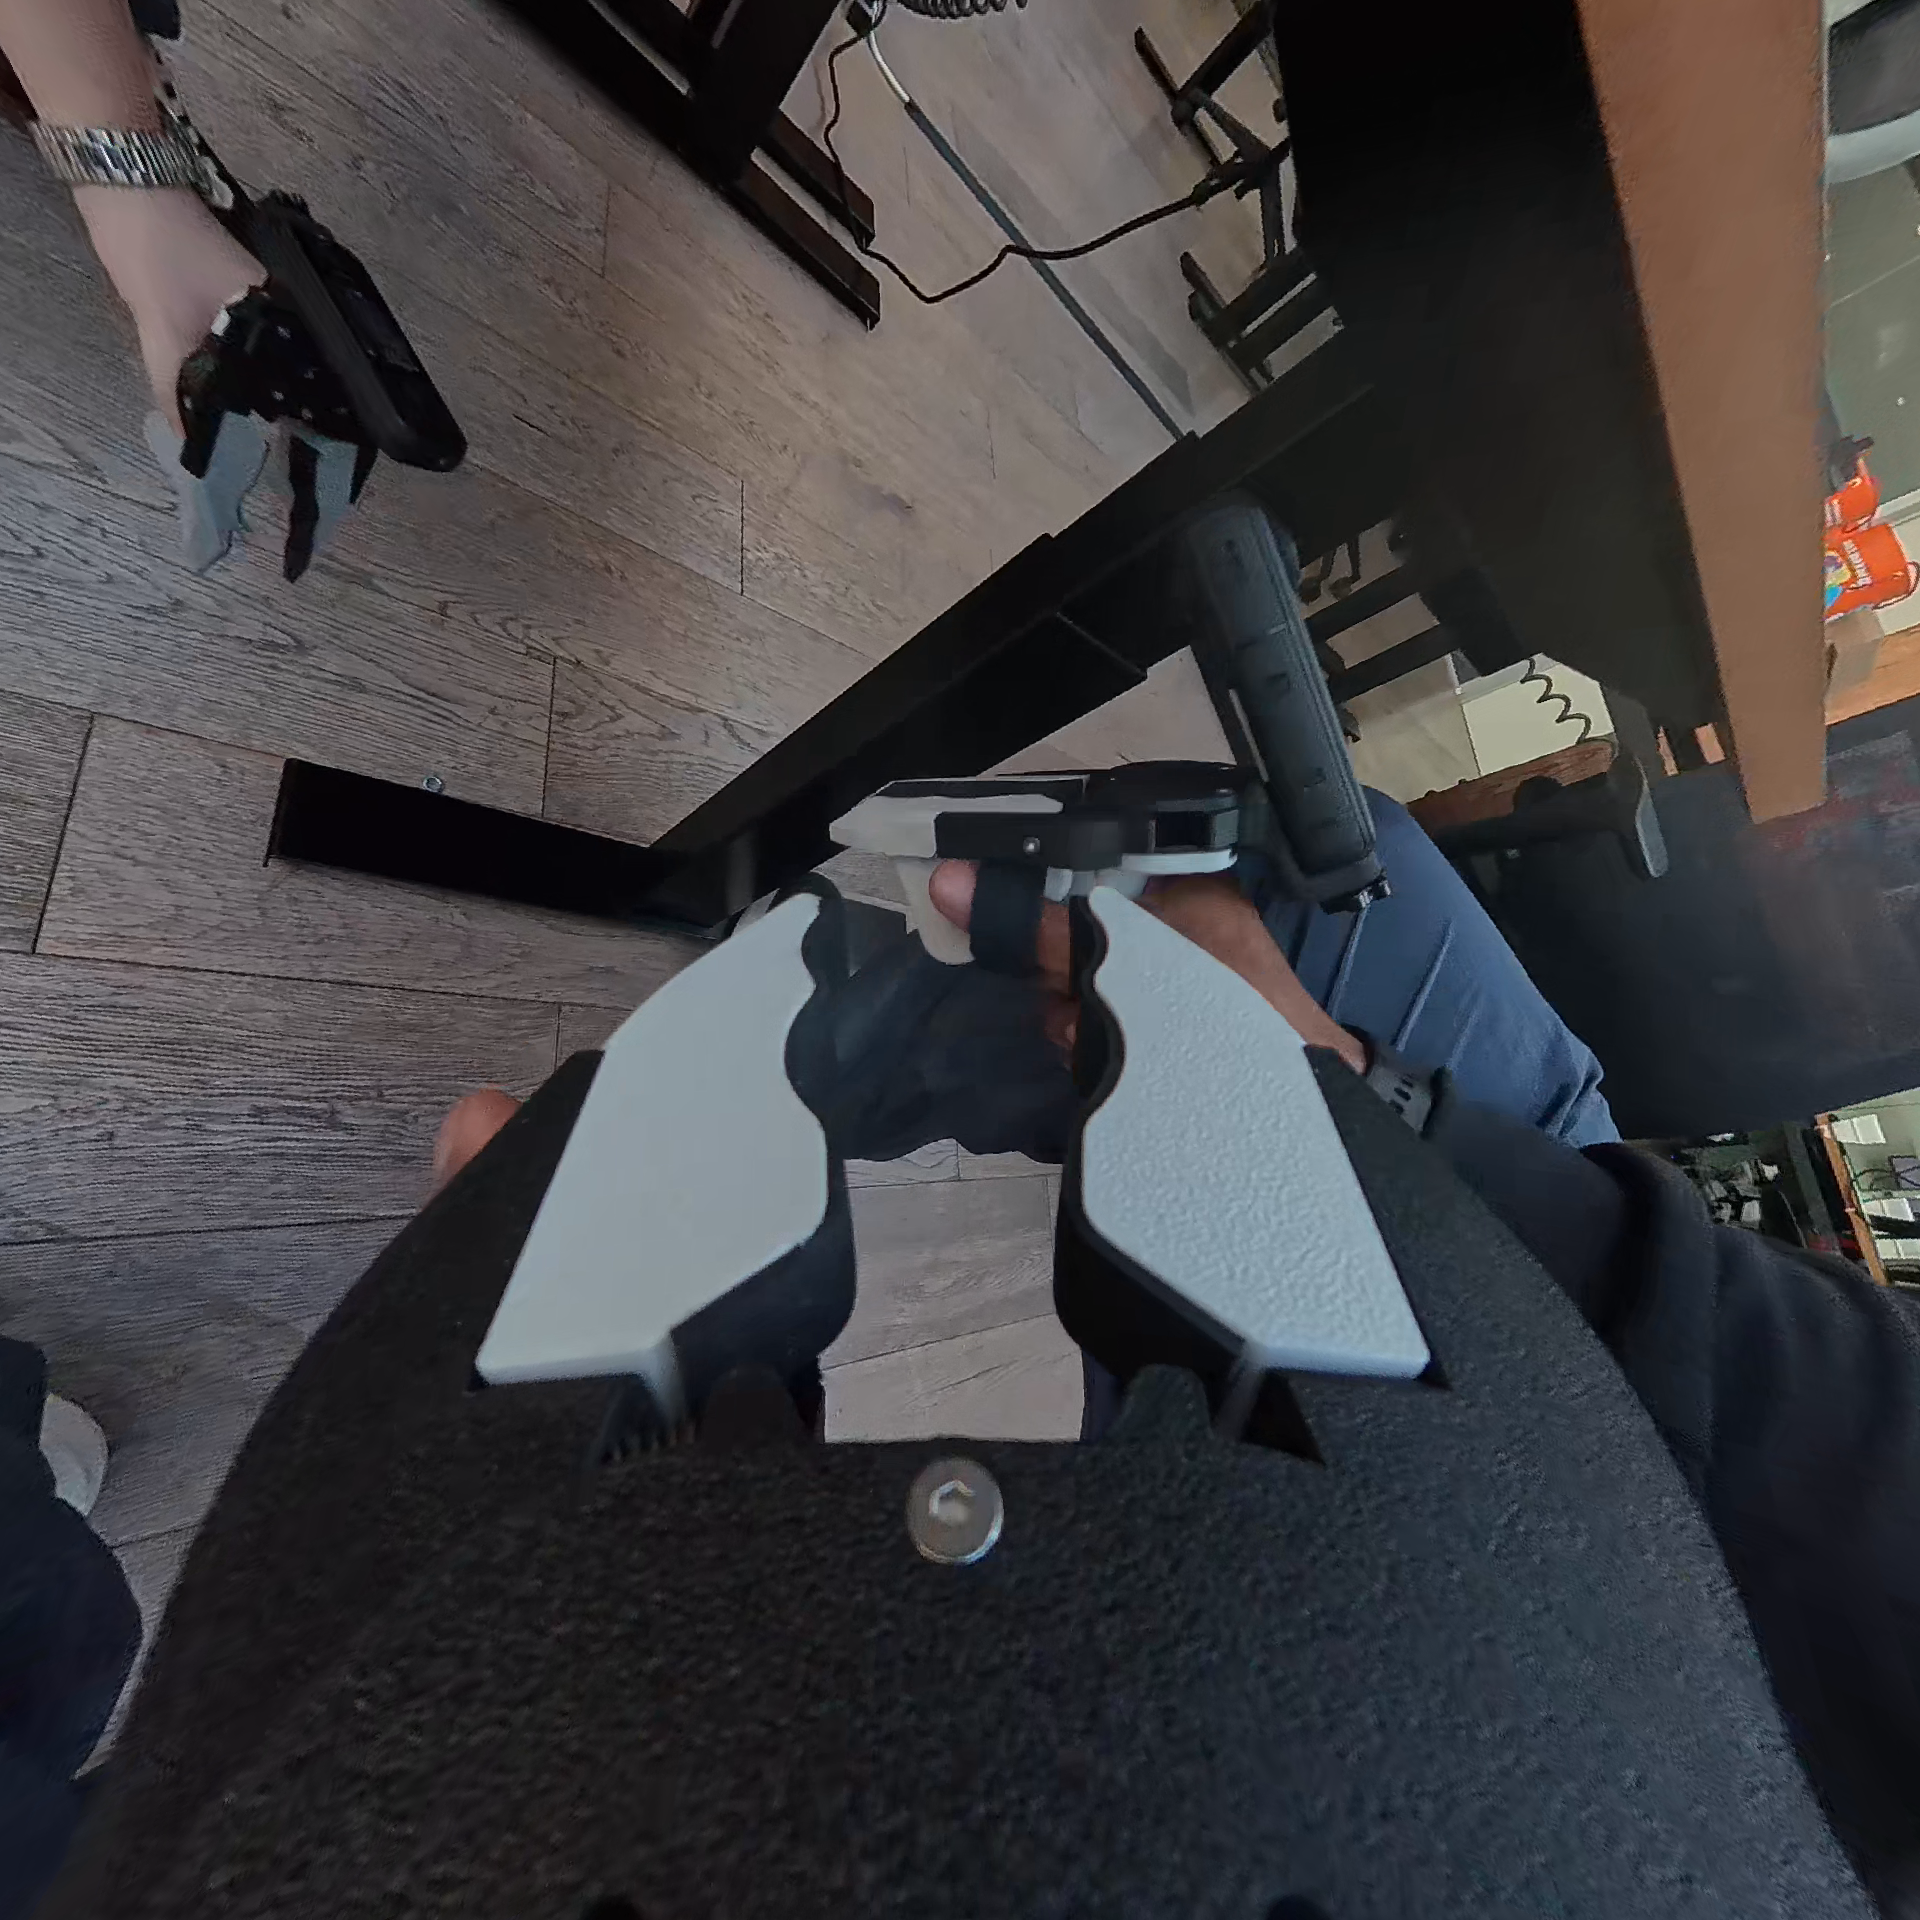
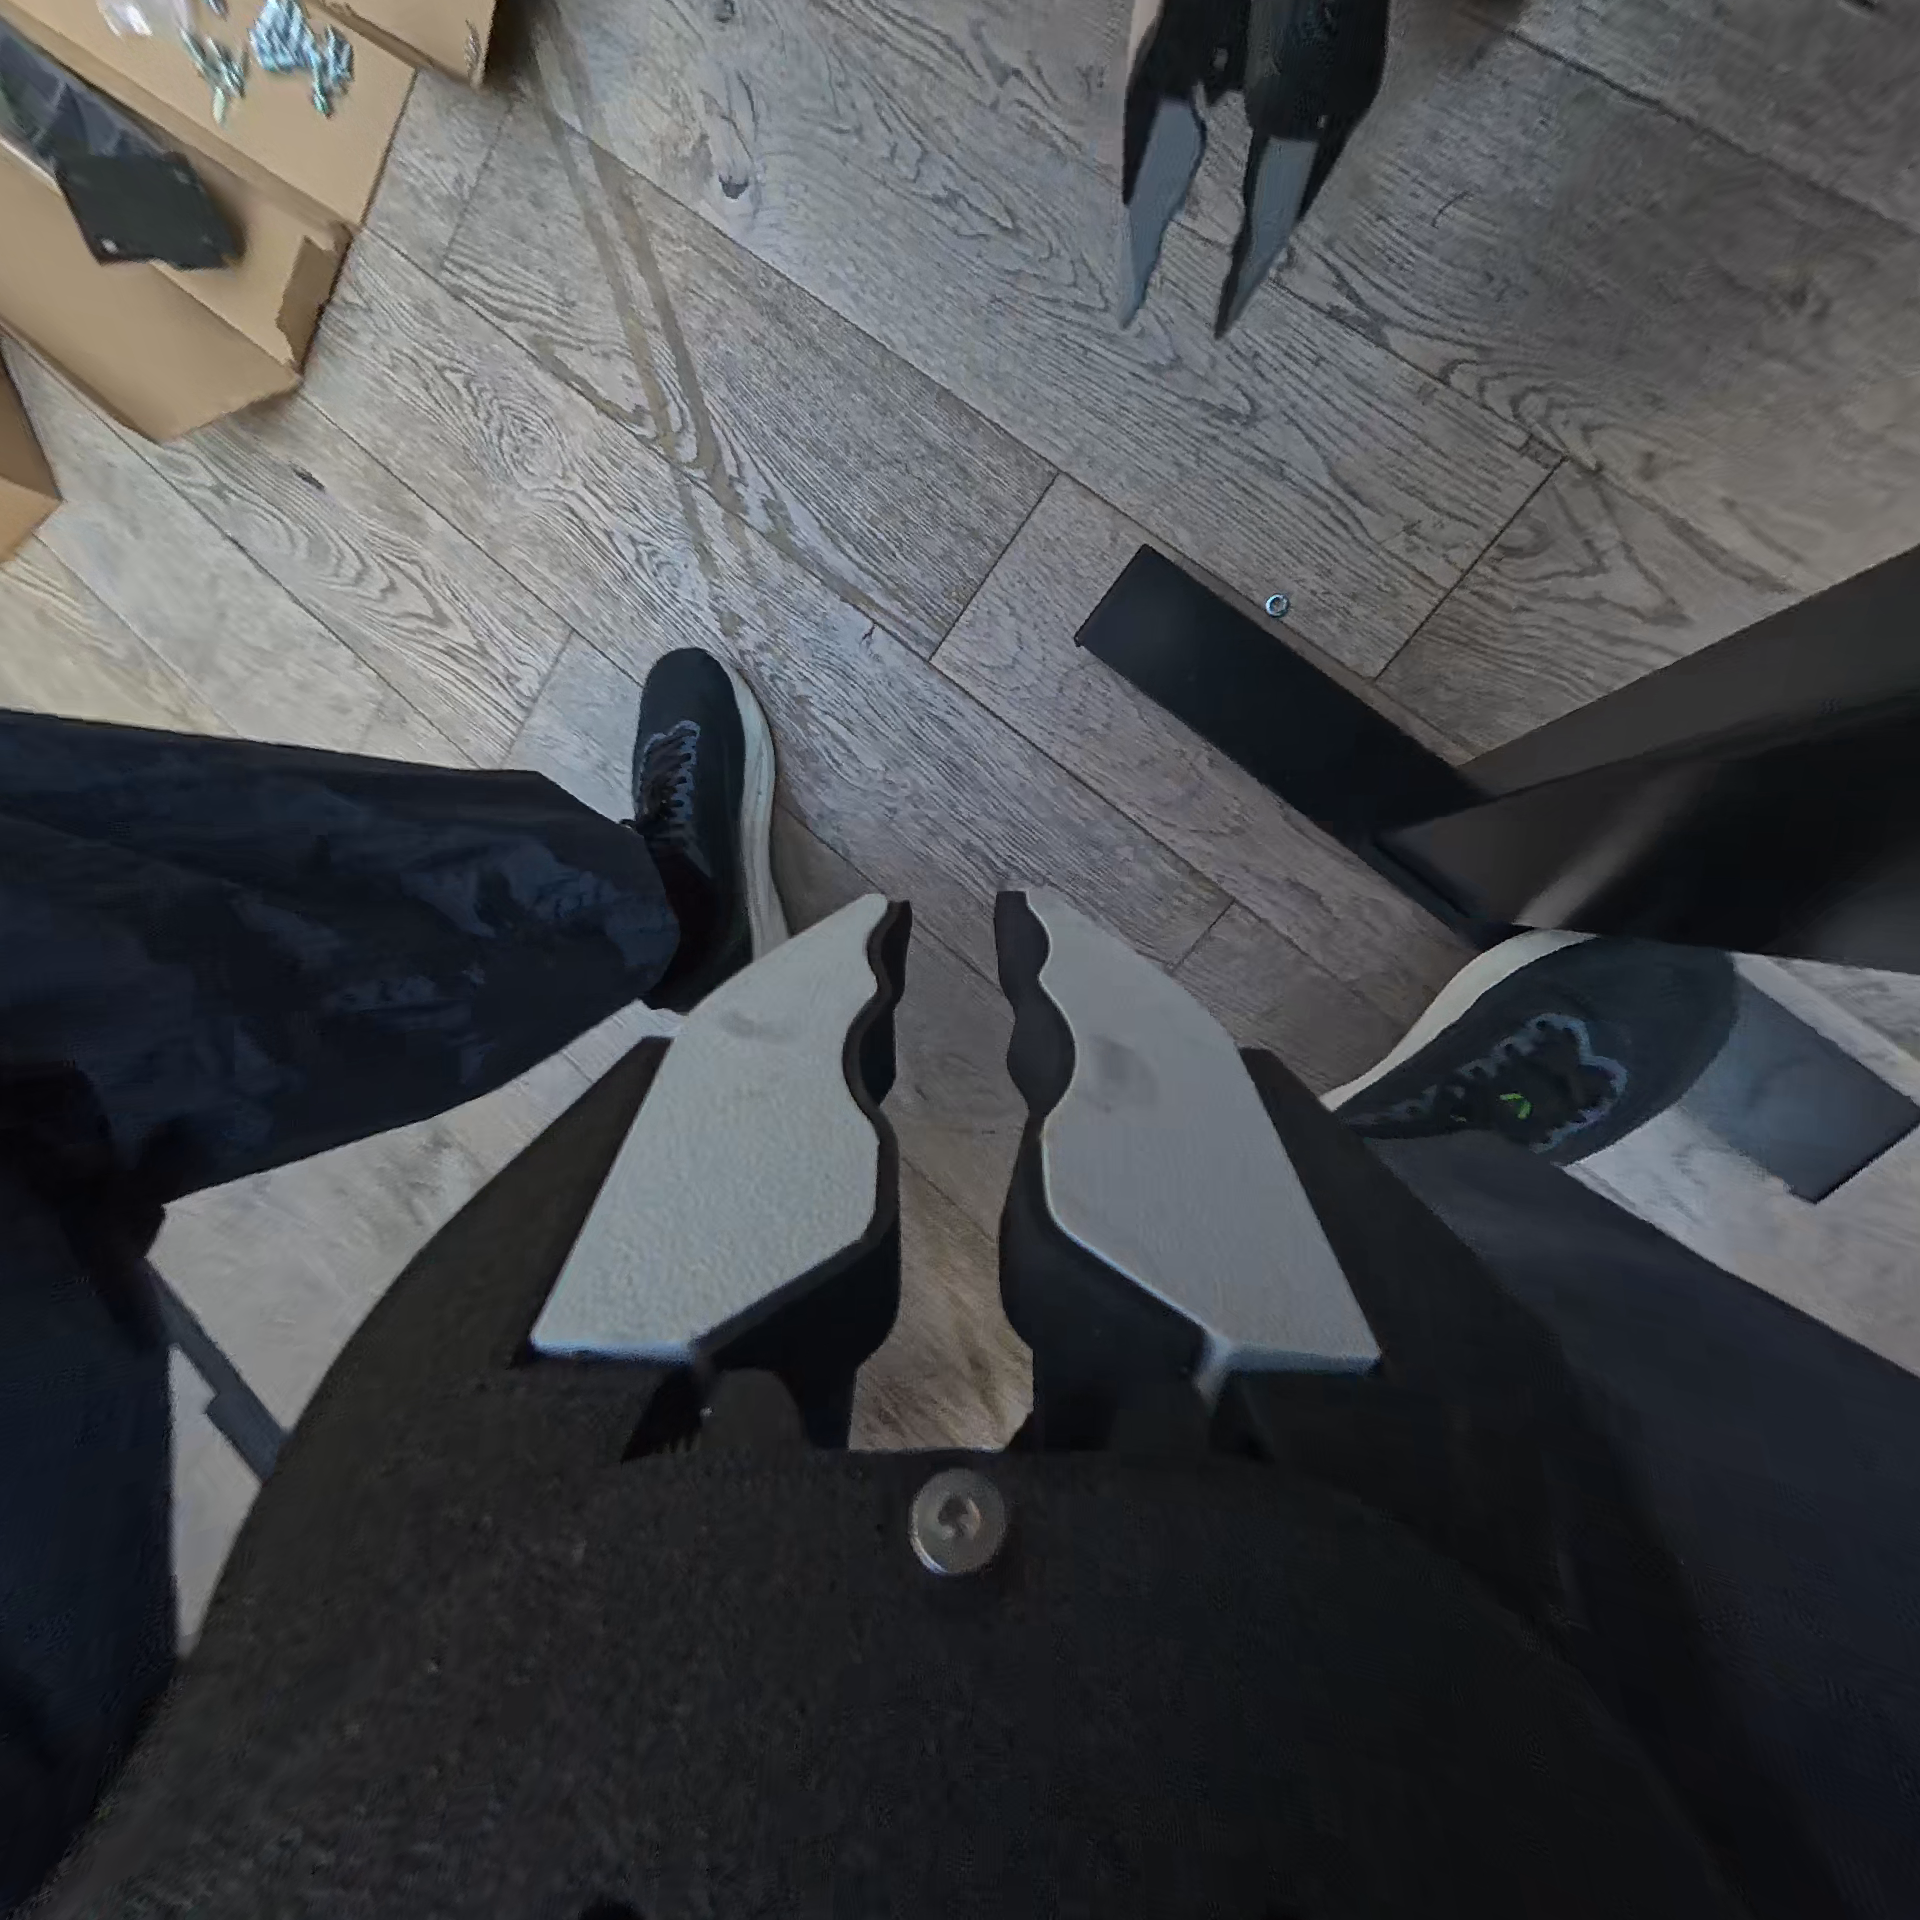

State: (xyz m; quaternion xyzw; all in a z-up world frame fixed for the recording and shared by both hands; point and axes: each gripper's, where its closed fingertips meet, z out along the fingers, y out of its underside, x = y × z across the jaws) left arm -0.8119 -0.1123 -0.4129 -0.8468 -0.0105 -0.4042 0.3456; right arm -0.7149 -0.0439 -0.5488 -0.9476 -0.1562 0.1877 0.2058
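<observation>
My left gripper [image 1: 951, 914] has its two grey fingers [image 1: 686, 1143] standing wide apart, and neither pad presses on anything. Through the gap, just beyond the tips, I see a black-gloved hand [image 1: 935, 1049]; whether my fingertips touch the glove I cannot tell. That hand grips a white and black device [image 1: 1039, 821] with a black handle [image 1: 1278, 707] rising from its far end, and behind it is a leg in blue jeans [image 1: 1455, 997]. A black table foot [image 1: 436, 842] lies flat on the wooden floor [image 1: 312, 644] to the left of my fingertips. Farther off, at the upper left, a bare hand [image 1: 177, 281] wearing a metal watch [image 1: 114, 156] holds another gripper [image 1: 270, 488], its grey fingers pointing down at the floor, well apart from mine.

My right gripper [image 2: 953, 909] has its fingers [image 2: 748, 1143] close together but not closed: a narrow strip of floor shows between the black pads, which clamp nothing. A dark shoe [image 2: 696, 769] with a pale sole sits just left of the tips, and a second shoe [image 2: 1538, 1049] lies to the right. Beyond is the same table foot, then the other gripper's fingers at the top, and cardboard boxes [image 2: 208, 332] at the far left.
</observation>
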